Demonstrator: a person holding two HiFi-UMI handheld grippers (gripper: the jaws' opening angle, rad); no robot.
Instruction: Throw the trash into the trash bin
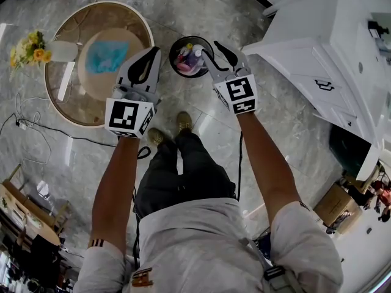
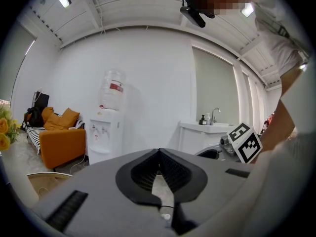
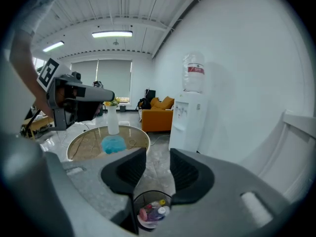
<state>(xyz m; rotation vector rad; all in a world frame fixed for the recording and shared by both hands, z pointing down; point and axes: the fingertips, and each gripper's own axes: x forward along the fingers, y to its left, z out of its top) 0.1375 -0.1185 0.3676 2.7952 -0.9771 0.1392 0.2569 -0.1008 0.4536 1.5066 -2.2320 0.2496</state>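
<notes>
Fingers [image 2: 143,174] of left gripper [image 1: 153,52] together, tips touching, nothing held; gripper hangs over floor between round table [image 1: 67,102] and trash bin [image 1: 173,58]. Bin upright on floor, mixed trash [image 1: 190,60] already inside. Right gripper [image 1: 211,50] nearer, over bin's right rim; jaws well apart, empty, bin mouth visible below through gap. Drop looks done.

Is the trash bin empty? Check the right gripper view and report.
No, the black trash bin holds pink, purple and yellow trash, seen past the open right gripper.
</notes>
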